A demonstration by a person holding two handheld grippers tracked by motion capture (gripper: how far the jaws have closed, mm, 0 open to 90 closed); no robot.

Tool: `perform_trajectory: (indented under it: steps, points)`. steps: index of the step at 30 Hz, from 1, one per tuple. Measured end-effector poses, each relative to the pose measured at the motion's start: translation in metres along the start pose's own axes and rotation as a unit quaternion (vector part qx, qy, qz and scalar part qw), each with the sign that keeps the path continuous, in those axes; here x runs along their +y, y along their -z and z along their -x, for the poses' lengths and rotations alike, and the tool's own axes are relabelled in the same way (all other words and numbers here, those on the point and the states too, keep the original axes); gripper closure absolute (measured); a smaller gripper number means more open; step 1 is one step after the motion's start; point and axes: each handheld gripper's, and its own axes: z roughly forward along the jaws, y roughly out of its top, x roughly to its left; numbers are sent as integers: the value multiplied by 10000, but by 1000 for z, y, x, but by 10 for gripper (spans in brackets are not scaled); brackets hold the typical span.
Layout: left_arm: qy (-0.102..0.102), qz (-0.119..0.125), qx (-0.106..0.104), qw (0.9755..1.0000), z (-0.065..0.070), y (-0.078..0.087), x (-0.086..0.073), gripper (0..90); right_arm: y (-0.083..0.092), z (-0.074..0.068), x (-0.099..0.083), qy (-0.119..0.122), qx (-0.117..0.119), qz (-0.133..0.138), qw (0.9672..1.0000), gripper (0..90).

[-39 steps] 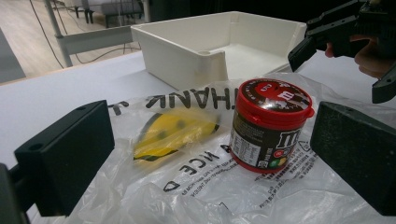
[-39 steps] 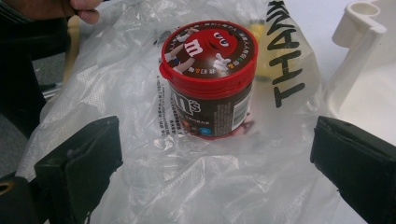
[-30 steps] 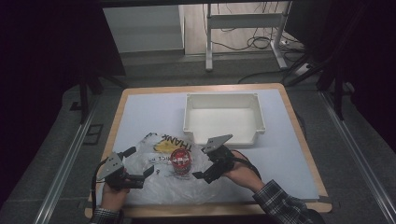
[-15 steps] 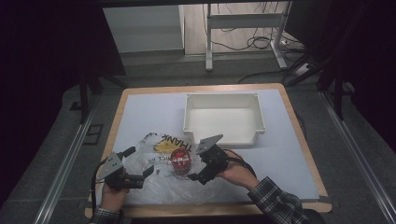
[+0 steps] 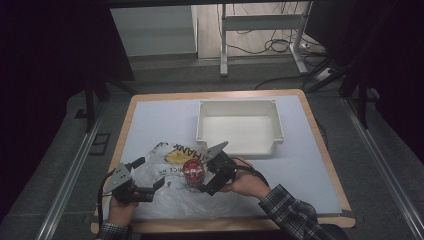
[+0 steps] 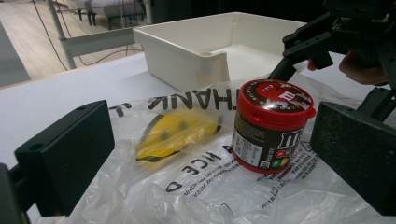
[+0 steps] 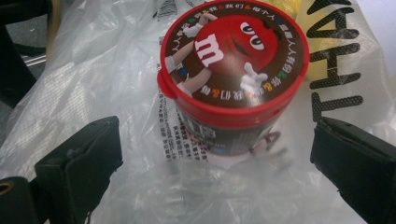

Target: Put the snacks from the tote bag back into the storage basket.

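At eight o'clock our left gripper point(image 5: 156, 184) waits spread beside the plastic bag point(image 5: 150, 172); at centre the candy jar point(image 5: 193, 171) stands ungrasped on it; our right gripper point(image 5: 203, 176), spread, straddles it; lifting remains.

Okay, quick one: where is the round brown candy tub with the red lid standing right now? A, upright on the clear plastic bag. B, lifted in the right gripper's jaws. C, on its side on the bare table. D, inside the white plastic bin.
A: the round brown candy tub with the red lid stands upright on the clear plastic bag, with the right gripper open around it, jaws clear of its sides.
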Motion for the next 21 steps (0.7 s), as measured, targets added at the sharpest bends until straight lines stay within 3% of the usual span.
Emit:
perform_trajectory:
  steps: [9,17,21]
  points:
    - [-1,-2,-1,10000,0,0,0,0,-15,1,11,82,-90,-319,9994,43]
    - [-8,-7,1,10000,0,0,0,0,-27,4,20,5,-82,-602,9982,100]
    - [-8,-7,-5,10000,0,0,0,0,-32,5,26,103,-151,-755,9970,135]
